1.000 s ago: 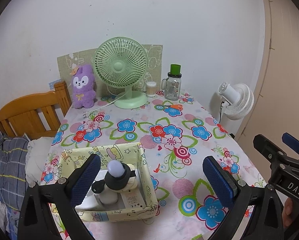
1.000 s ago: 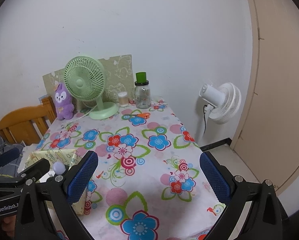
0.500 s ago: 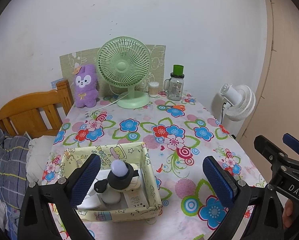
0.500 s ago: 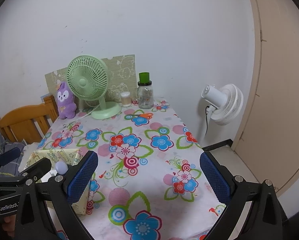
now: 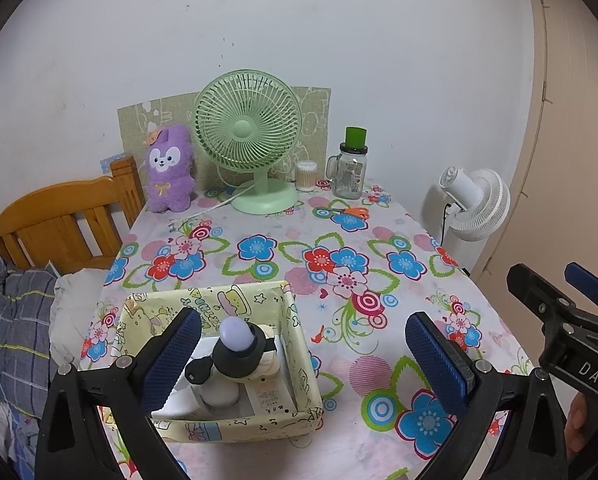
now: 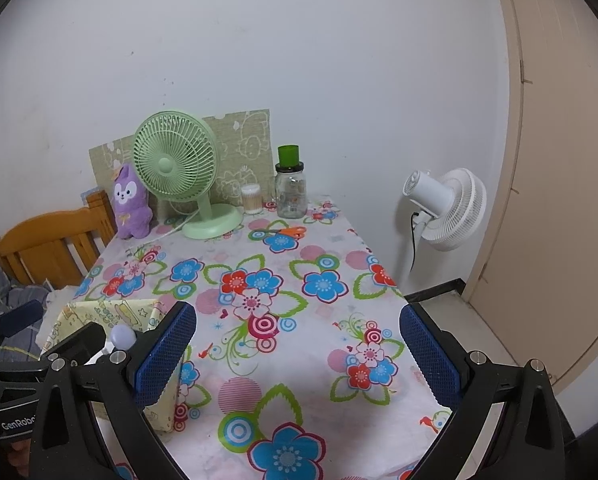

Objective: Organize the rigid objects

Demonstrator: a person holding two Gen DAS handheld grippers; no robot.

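A pale yellow patterned box (image 5: 291, 312) sits at the near left of the floral table; its corner shows as the box (image 6: 99, 312) in the right wrist view. Inside lie a black-and-cream handheld fan with a lilac top (image 5: 239, 348) and white items. My left gripper (image 5: 299, 360) hangs open above the table's near edge, its left finger over the box. My right gripper (image 6: 295, 356) is open over the bare cloth to the right. Orange-handled scissors (image 5: 345, 212) lie far back, near a glass jar with a green cap (image 5: 351, 168) and a cotton swab tub (image 5: 306, 176).
A green desk fan (image 5: 251, 140) and a purple plush (image 5: 169, 172) stand at the back against the wall. A wooden bed headboard (image 5: 59, 224) and bedding lie left of the table. A white floor fan (image 5: 475, 204) stands at the right, beside a beige door.
Both grippers have drawn back and risen slightly, so the table looks farther and lower. Both stay open and hold nothing.
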